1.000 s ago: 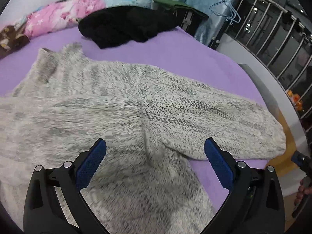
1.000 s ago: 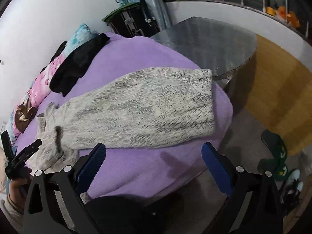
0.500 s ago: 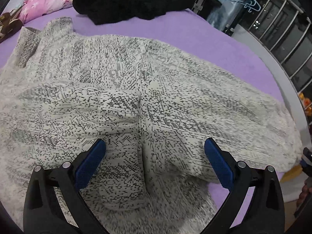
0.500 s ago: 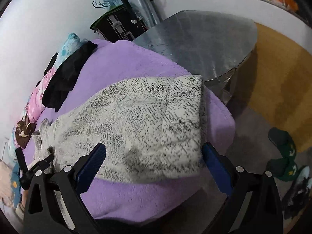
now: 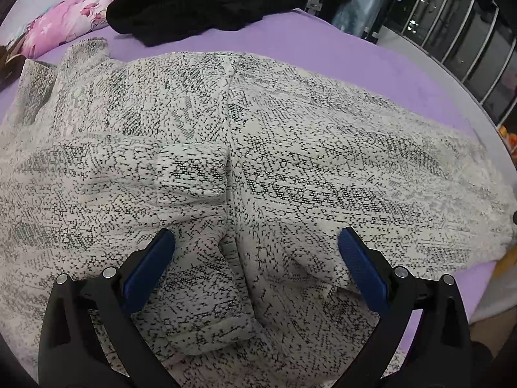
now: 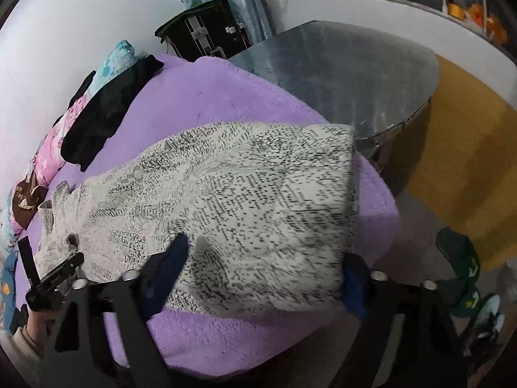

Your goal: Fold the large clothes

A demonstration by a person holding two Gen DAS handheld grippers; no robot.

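A grey-and-white knit sweater (image 5: 290, 161) lies flat on the purple bed cover (image 5: 339, 48). One sleeve is folded across its body, with the cuff (image 5: 194, 174) near the middle. My left gripper (image 5: 255, 252) hovers open just above the sweater's lower middle, with nothing between its blue pads. In the right wrist view the sweater's hem end (image 6: 258, 210) reaches the bed's near corner. My right gripper (image 6: 263, 268) straddles the hem's near corner, its jaws closing with knit fabric between them; the picture is blurred there. The left gripper (image 6: 55, 278) shows at the far left.
A black garment (image 5: 200, 3) and floral bedding (image 5: 74, 22) lie at the bed's far side. A grey metal-topped table (image 6: 339, 74) stands beside the bed, with a wooden floor (image 6: 458, 161) and green shoes (image 6: 462, 265) to the right. Railings (image 5: 468, 32) line the far wall.
The left gripper came down and closer over the sweater, and the folded sleeve cuff came into view. The right gripper moved in to the hem corner, so the knit now lies between its fingers.
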